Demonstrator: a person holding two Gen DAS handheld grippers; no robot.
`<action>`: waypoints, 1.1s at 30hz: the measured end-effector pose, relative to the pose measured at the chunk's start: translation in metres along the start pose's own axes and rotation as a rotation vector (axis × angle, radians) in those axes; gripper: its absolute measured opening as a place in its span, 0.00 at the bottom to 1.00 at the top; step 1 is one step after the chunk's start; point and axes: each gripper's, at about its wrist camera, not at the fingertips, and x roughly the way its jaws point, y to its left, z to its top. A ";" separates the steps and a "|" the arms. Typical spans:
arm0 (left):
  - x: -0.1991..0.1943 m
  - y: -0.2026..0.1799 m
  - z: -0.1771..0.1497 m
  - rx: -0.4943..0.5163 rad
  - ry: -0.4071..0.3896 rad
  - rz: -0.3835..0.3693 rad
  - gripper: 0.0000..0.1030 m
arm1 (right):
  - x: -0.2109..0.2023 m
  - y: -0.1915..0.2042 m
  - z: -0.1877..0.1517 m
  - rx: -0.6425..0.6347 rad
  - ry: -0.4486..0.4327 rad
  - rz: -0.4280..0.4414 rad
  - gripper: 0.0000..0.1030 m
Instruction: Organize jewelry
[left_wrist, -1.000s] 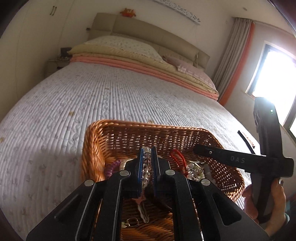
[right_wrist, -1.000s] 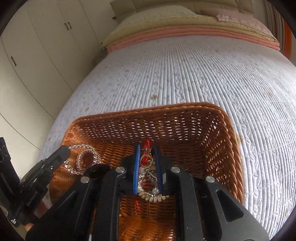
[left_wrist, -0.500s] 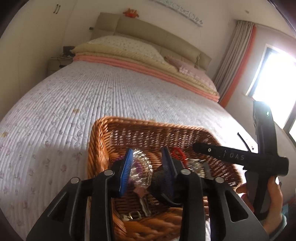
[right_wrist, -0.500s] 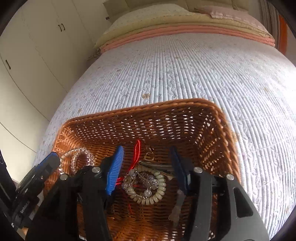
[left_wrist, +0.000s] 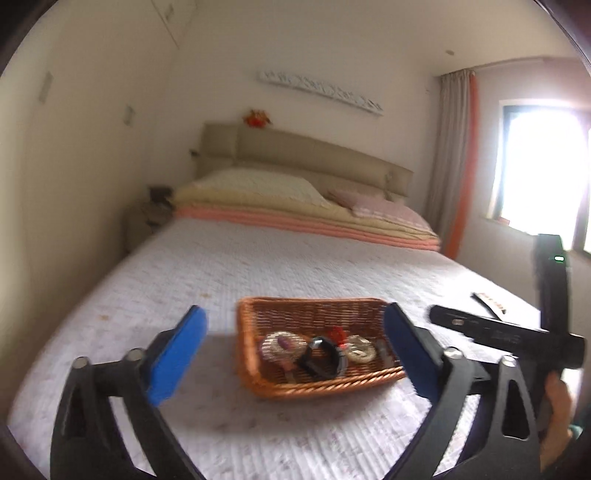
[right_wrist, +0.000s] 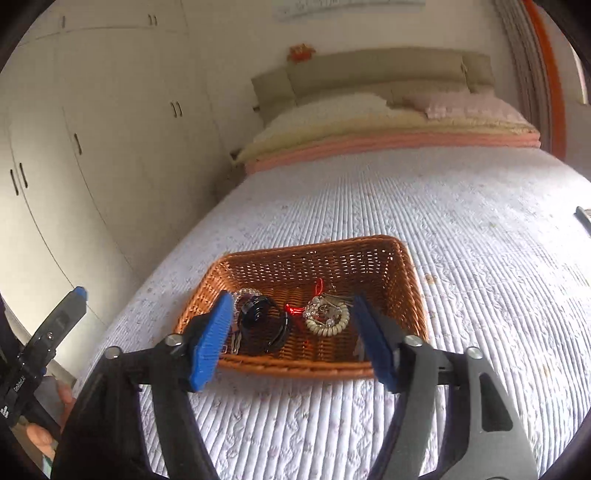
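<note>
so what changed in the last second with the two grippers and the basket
Both grippers let go: the left gripper dropped the clear bead bracelet, the right gripper dropped the cream bead bracelet. Both opened wide and pulled back off the wicker basket. The basket and its other jewelry stayed put on the bed.

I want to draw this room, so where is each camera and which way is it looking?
Left wrist view: sits on the left hand-held gripper, open, looking along the bed at the brown woven wicker basket and headboard; the right hand shows at the right edge.
Right wrist view: sits on the right hand-held gripper, open, looking down over the basket toward the white wardrobe doors; left-hand fingers show lower left.
Both views show the basket with the cream beaded bracelet and black watch, on the white quilted bedspread.
</note>
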 end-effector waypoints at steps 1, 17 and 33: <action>-0.012 -0.003 -0.006 0.017 -0.029 0.033 0.92 | -0.010 0.002 -0.009 -0.009 -0.029 -0.014 0.71; -0.035 -0.014 -0.071 0.116 -0.080 0.272 0.92 | -0.055 0.038 -0.114 -0.198 -0.322 -0.190 0.92; -0.037 -0.015 -0.081 0.118 -0.089 0.259 0.93 | -0.055 0.031 -0.120 -0.165 -0.319 -0.162 0.92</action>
